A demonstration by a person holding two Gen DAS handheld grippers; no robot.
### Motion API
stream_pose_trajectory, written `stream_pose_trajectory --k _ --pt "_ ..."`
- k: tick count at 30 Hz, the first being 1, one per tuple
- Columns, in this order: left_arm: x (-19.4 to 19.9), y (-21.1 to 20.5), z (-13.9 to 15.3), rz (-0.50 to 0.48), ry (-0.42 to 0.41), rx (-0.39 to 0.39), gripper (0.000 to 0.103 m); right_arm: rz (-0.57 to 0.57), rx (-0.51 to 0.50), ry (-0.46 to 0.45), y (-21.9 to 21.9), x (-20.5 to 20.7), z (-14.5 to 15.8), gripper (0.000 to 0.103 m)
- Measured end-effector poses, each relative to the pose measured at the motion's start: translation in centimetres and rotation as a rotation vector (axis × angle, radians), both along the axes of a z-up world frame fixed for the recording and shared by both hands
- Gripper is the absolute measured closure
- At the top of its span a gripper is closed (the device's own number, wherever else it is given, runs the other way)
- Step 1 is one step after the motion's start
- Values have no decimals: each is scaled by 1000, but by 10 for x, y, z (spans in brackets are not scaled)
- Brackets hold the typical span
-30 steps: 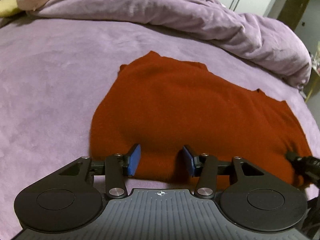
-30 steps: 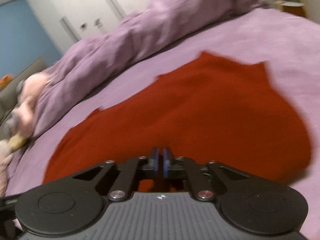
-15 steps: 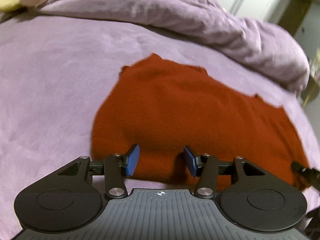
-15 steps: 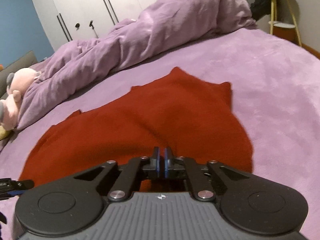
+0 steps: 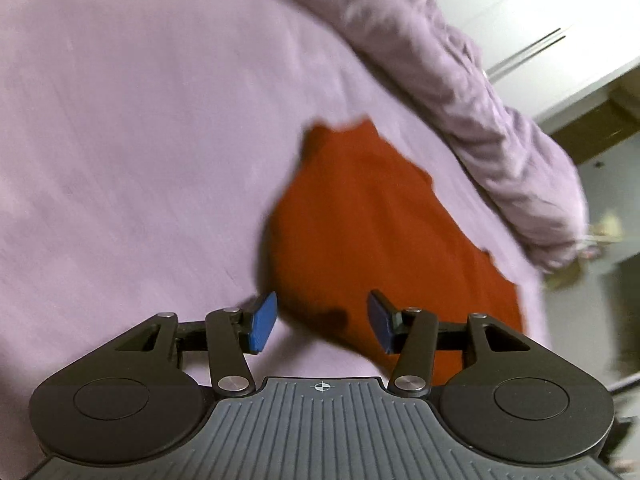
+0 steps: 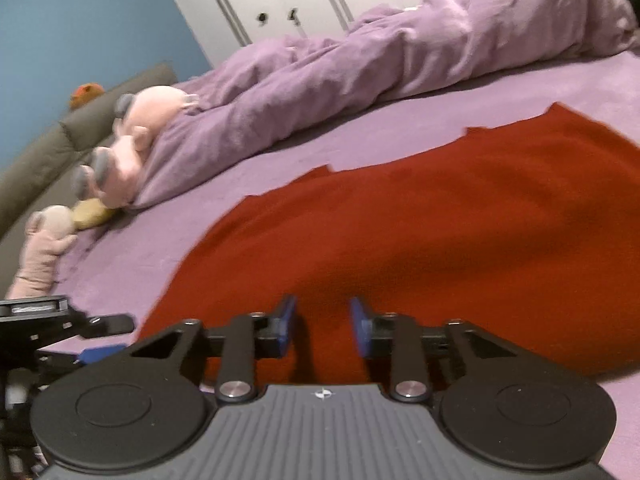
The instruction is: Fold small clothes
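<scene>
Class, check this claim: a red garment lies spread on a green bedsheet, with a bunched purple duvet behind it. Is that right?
Not quite. The bedsheet is purple, not green, as the right wrist view shows. The red garment does lie spread on it, with the bunched purple duvet behind.

Purple bed (image 6: 420, 128) carries a flat red garment (image 6: 440, 232), rumpled duvet (image 6: 360, 60), plush toys (image 6: 132, 128)

Both tongs, left (image 5: 322, 322) and right (image 6: 322, 326), gape empty (right narrower), angled downward.
</scene>
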State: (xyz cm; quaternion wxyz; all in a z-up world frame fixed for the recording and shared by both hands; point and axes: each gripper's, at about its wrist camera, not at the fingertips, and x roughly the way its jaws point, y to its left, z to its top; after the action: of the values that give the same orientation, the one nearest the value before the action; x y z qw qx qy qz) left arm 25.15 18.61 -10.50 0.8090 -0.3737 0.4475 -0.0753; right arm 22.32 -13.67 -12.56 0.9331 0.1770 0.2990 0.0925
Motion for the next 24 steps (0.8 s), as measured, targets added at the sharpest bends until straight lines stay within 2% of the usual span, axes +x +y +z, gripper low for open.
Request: stream_pose_trajectory --k 2,7,13,14,16,17,21,24 --pt "8 1 -14 -2 32 -63 49 -62 -20 17 -11 -6 2 94" --pt "20 7 -29 65 1 -166 52 -99 71 35 -39 -21 0 93" --pt "42 7 -39 111 -10 -314 53 -84 46 24 -25 -21 4 92" --pt "45 5 -38 105 -16 -309 57 -81 37 19 -21 -20 4 92" --pt "49 0 -35 94 -28 -262 71 -69 27 5 -12 -17 5 92" --pt "48 0 -34 89 -31 -260 74 -65 27 -1 -8 -16 6 92" --pt "47 2 -34 85 -47 -303 76 -41 13 -21 4 -13 7 92" --pt "44 3 -28 69 -69 -264 78 -39 -25 -60 13 -12 11 92"
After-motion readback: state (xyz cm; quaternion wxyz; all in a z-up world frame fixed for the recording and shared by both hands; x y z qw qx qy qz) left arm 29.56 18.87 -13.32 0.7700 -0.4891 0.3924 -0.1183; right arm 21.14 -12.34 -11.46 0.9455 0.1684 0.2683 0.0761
